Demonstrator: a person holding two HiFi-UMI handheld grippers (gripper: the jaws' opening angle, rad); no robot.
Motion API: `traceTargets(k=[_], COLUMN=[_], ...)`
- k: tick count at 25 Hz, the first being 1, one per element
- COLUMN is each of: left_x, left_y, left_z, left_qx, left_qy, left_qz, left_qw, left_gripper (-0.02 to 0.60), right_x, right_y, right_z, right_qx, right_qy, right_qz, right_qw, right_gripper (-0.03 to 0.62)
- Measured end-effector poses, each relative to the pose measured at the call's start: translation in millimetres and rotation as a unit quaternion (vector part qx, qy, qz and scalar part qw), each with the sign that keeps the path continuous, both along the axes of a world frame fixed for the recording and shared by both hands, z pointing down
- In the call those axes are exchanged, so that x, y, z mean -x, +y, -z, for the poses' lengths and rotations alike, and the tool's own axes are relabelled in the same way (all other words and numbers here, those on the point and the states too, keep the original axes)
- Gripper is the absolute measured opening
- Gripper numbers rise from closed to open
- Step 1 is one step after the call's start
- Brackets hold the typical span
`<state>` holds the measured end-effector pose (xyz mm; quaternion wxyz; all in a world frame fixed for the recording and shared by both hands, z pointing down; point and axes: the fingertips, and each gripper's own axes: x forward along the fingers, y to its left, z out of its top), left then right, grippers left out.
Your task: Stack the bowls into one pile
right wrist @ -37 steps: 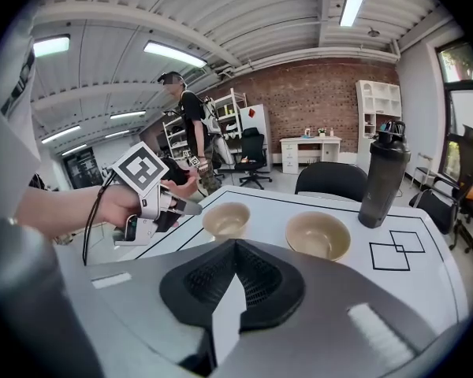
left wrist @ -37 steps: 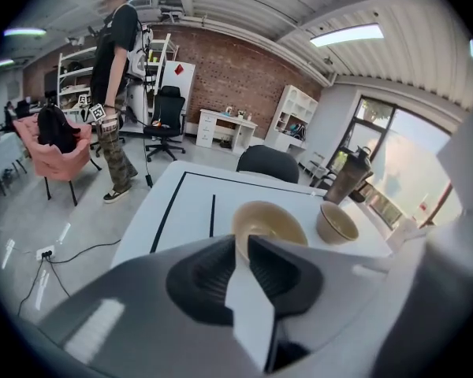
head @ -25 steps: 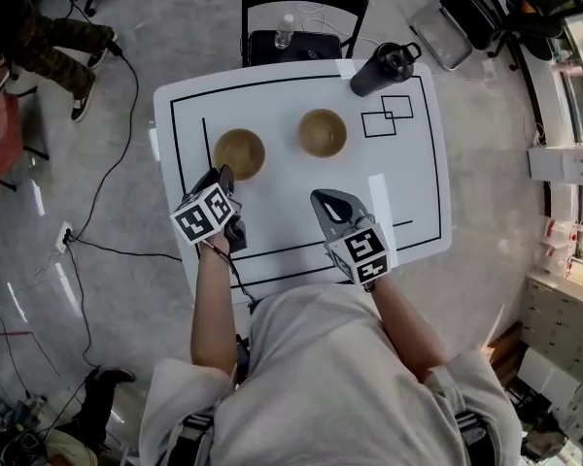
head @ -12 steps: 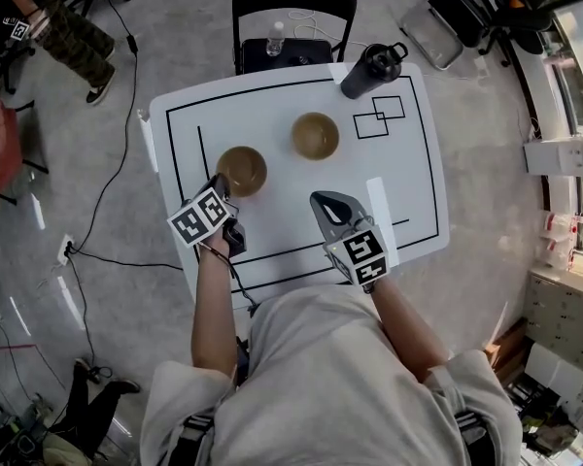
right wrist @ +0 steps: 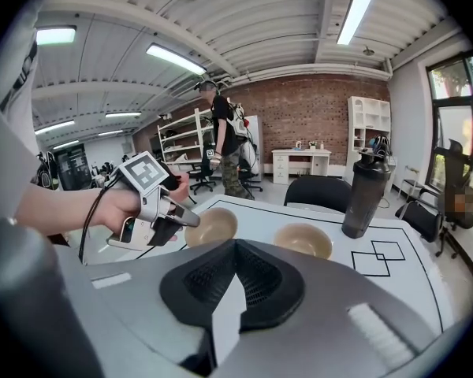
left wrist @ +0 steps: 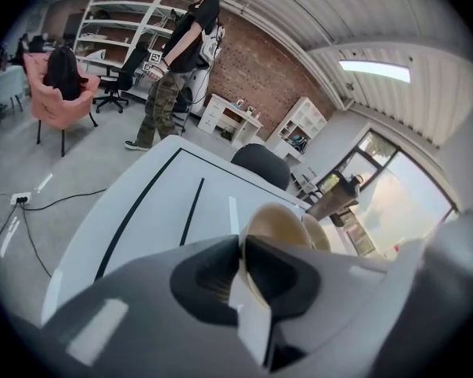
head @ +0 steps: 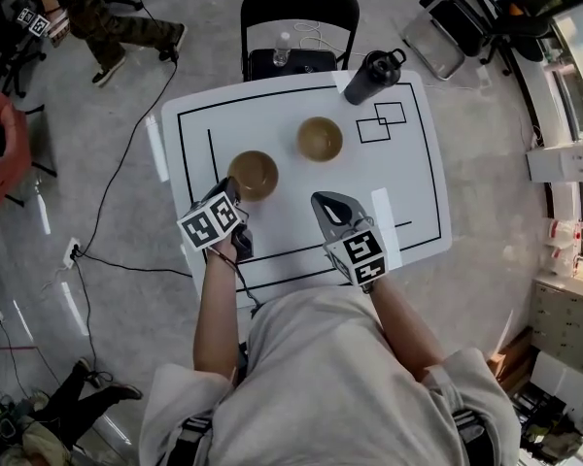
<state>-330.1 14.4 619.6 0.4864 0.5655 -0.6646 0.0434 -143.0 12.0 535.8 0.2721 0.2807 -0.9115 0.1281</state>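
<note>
Bowl [head: 254, 174] rim pinched in left tongs [head: 234, 191], jaws just closing; right tongs [head: 325, 202] closed, empty

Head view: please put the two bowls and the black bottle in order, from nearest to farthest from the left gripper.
1. Left bowl: at the left gripper, whose fingers have just been closing and now pinch its rim.
2. Right bowl: farther back, to the right.
3. Black bottle: farthest back, on the right.

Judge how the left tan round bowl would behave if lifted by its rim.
The tan round bowl looks thin-walled, so probably light and rigid. Its smooth surface may slip; held at one edge, it would likely tilt.
</note>
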Motion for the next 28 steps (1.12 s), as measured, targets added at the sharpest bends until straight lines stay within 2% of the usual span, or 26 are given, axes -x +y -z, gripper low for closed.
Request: traceTargets(k=[8, 15, 28], left_x=[-8, -25, -70], left_y=[8, 10, -14], left_z=[35, 59, 82], left_qx=[-0.021, -0.032, -0.037], left_qy=[-0.016, -0.035, -0.044], left_qz=[-0.014, -0.027, -0.002], left_qw=[0.9996, 0.9985, 0.9984], left_gripper=[0.026, 0.026, 0.025], right_x=[2, -13, -56], right_y=[8, 10, -21], right_z=[13, 18, 37], right_qx=[-0.014, -0.013, -0.026], right_qy=[-0.020, -0.037, -0.054], right_qz=[-0.011, -0.026, 0.005], right_qw=[1.000, 0.999, 0.998], right_gripper=[0.000, 0.000, 0.000])
